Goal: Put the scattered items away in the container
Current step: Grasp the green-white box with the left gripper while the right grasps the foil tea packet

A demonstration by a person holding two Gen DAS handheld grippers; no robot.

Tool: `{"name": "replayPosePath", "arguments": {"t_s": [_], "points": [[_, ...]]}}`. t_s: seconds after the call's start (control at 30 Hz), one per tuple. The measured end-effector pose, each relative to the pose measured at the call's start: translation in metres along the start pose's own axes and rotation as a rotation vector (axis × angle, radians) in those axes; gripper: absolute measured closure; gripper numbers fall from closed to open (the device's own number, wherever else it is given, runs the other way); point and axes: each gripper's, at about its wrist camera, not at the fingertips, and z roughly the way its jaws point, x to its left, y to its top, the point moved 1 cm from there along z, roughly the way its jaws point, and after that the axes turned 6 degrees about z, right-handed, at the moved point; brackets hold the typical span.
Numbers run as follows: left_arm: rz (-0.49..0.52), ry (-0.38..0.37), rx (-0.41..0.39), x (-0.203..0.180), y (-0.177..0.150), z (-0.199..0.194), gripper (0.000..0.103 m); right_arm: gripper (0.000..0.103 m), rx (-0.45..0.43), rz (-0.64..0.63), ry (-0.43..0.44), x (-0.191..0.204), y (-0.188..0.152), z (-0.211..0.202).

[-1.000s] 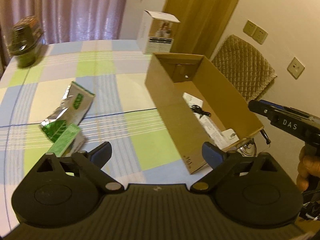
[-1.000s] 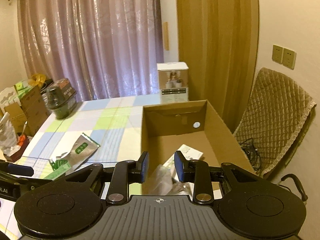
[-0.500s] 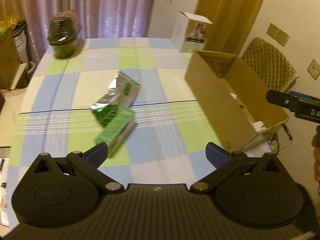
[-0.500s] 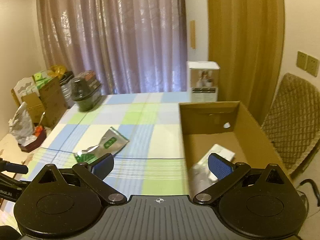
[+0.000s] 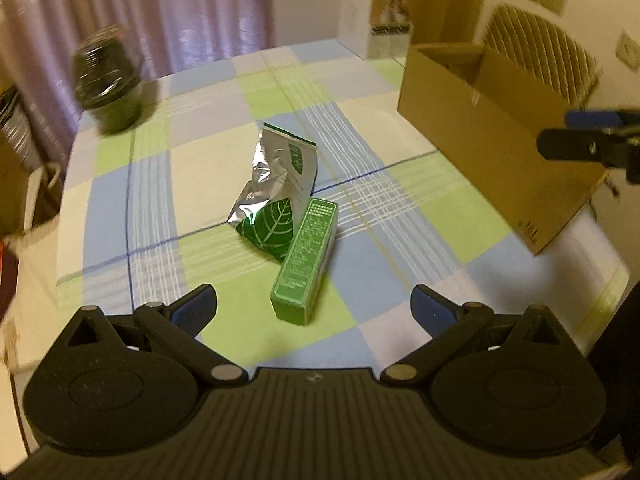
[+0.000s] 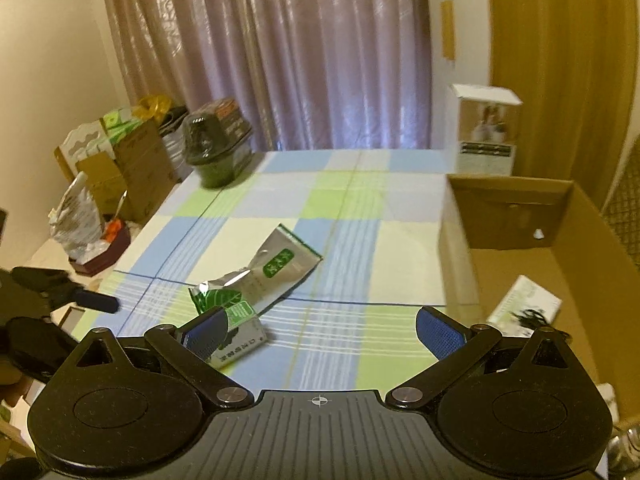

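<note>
Both sets of jaws stand spread wide with nothing between them. My left gripper (image 5: pixel 314 306) hovers above the near part of the table (image 5: pixel 200 168), its blue pads either side of open cloth; my right gripper (image 6: pixel 322 330) hangs near the table's right end, beside the box.

Item 1, container: brown cardboard box (image 5: pixel 472 120), open-topped, standing at the right end of the table. From the right wrist view I see its inside wall (image 6: pixel 516 216) with a small round hole, and on its floor a white printed packet (image 6: pixel 528 304) with something dark on it that I cannot make out. Other contents, if any, are hidden behind my right finger.

Item 2: silver foil pouch (image 5: pixel 280 184) with a green leaf print at its lower end, crumpled, lying flat near the middle of the checked cloth, well apart from the box. Also seen at (image 6: pixel 264 276).

Item 3: green carton (image 5: pixel 306 260), long and narrow, lying on its side, its far end touching the pouch's leaf end; its near end points toward my left gripper. In the right view it is partly covered by my left-hand pad (image 6: pixel 240 332).

Item 4: dark lidded tub (image 6: pixel 216 148), far left corner of the table, blurred in the left view.

Item 5: white product box (image 6: pixel 486 128), upright at the far right edge, behind the cardboard box.

Off the table, left: cartons and bags (image 6: pixel 116 168) stacked against the wall.
</note>
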Motion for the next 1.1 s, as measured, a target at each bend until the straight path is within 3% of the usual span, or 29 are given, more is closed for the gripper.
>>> {"name": "replayPosePath", "arguments": {"t_s": [0.4, 0.47, 0.5, 0.9, 1.1], "points": [[0.116, -0.087, 0.121, 0.010, 0.018, 0.103, 0.038, 0.000, 0.087, 0.035, 0.026, -0.005, 0.010, 0.074], [0.103, -0.093, 0.139, 0.012, 0.018, 0.113, 0.069, 0.000, 0.102, 0.048, 0.031, -0.004, 0.012, 0.083], [0.093, -0.092, 0.148, 0.013, 0.017, 0.115, 0.075, 0.000, 0.113, 0.062, 0.035, -0.005, 0.012, 0.089], [0.040, -0.077, 0.174, 0.043, -0.022, 0.064, 0.078, 0.000, 0.253, 0.282, 0.115, 0.021, 0.019, 0.179], [0.014, -0.057, 0.196, 0.059, -0.049, 0.043, 0.078, 0.000, 0.280, 0.454, 0.068, 0.022, 0.024, 0.229]]}}
